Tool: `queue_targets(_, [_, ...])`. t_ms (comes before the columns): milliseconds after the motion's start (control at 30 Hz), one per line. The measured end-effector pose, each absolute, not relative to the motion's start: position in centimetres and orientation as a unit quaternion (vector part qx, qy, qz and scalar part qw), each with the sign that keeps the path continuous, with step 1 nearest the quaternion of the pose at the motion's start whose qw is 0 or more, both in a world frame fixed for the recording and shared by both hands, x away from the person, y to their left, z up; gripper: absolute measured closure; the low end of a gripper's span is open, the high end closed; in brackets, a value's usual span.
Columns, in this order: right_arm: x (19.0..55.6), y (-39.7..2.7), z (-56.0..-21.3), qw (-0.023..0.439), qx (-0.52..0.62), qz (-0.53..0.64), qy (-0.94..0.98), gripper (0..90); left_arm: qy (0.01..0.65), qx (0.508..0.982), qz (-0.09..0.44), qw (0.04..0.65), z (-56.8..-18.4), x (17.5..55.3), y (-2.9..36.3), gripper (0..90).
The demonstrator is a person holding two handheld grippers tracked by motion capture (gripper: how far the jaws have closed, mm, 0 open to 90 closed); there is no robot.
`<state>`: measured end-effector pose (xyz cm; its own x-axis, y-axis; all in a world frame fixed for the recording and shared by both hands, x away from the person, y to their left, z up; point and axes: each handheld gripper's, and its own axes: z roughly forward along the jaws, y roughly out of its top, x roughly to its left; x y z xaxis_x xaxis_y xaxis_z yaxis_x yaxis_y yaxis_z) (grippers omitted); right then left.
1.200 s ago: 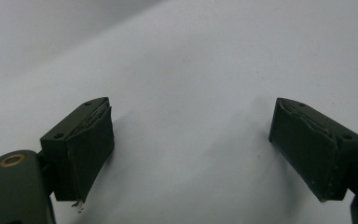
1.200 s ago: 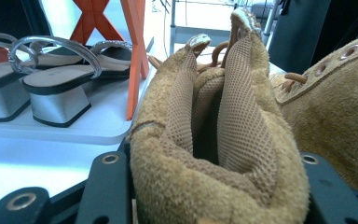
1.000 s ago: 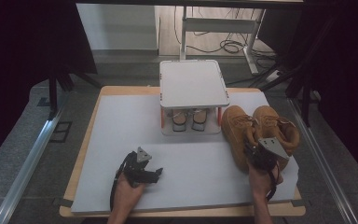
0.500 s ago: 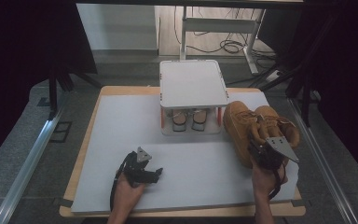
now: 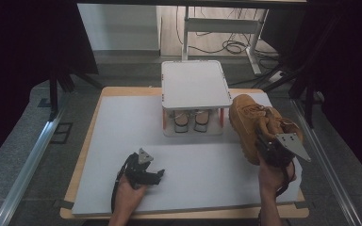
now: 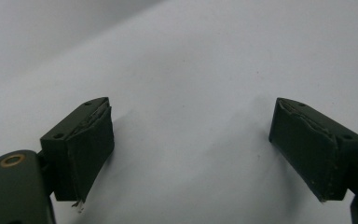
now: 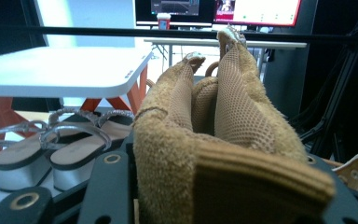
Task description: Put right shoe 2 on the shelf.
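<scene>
White sheeting covers the worktop (image 5: 122, 122), whose wooden edge is seen along the near and left sides. Nearest the person, the left hand-held gripper (image 5: 156, 175) is rested low on the sheet, its two black, block-shaped jaws spread wide apart with nothing but bare white surface between them; their pads are seen to be worn and frayed at the edges in the left gripper view. At the right side, the right hand-held gripper (image 5: 263, 141) is clamped on the heel collar of a tan boot (image 5: 246, 123), the jaws partly closed around it. The boot's outside is fuzzy suede, its lining a fine mesh weave, and a padded ribbed collar is seen close up in the right gripper view. A second tan boot (image 5: 283, 123) is placed just beside the first, on its right. Farther back, a small white stand (image 5: 195, 84) with a rounded square top and orange legs is set on the sheet; a pair of sandals (image 5: 191, 120) with silver block heels and thin clear straps is kept beneath it. No readable writing can be made out.
</scene>
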<state>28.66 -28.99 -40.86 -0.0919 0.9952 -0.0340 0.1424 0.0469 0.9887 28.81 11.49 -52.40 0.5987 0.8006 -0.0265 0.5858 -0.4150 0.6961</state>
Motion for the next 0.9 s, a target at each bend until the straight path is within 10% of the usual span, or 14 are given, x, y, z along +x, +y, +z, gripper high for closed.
queue_targets(900, [28.9, -29.7, -36.6, 0.476, 0.489, 0.487, 0.545, 53.7, 0.419, 0.826, 0.159, 0.342, -52.4, 28.8, 11.5, 13.7])
